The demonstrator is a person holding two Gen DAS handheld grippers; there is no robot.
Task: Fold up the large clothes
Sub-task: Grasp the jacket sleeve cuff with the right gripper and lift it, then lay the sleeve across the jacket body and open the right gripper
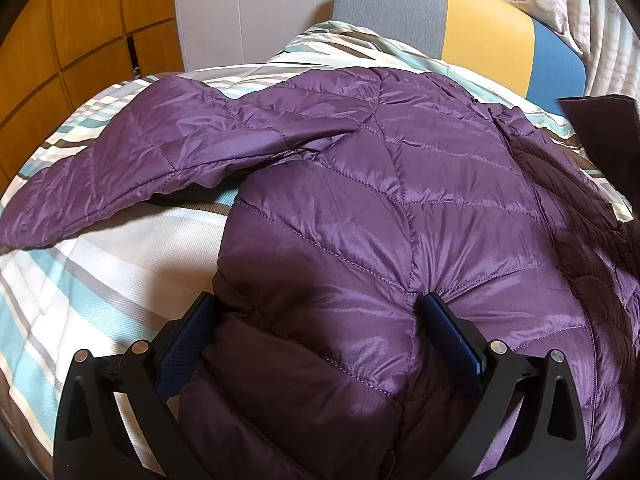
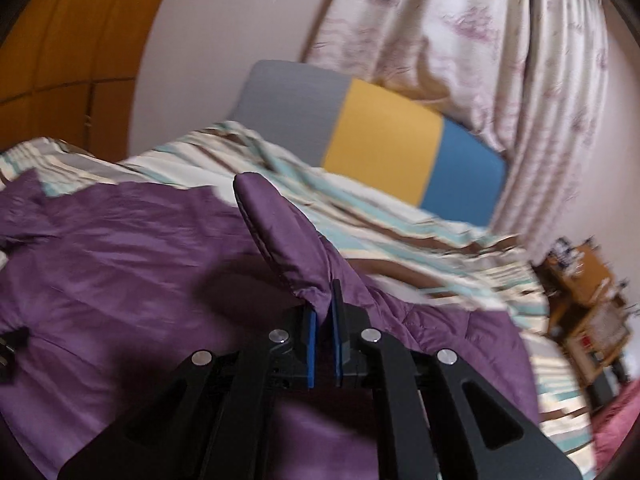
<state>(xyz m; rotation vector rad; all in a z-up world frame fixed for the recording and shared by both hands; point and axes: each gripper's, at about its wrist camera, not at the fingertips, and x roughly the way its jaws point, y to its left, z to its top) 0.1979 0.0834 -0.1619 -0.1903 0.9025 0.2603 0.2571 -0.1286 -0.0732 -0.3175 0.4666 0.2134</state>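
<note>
Nowhere was any writing legible. Spread across the striped bed [image 1: 100, 276] lay the purple jacket [image 1: 360, 200]; the left hand-held gripper [image 1: 320, 312] stood released astride its hem, the right hand-held gripper [image 2: 325, 312] clenched on a sleeve cuff [image 2: 280, 240], headboard [image 2: 380, 136] and curtain [image 2: 500, 48] behind.

Black gripper [image 2: 324, 300], blue pads [image 2: 311, 344]

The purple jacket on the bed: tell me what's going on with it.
A person is folding a purple quilted jacket laid out on a striped bedspread, using a handheld claw in each hand. The left claw stands open, its fingers wide on either side of the jacket's near end, pinning it down rather than pinching. The right claw is shut on a bunched piece of the jacket, apparently a sleeve end, lifted over the body. The other sleeve lies spread out sideways.
</note>
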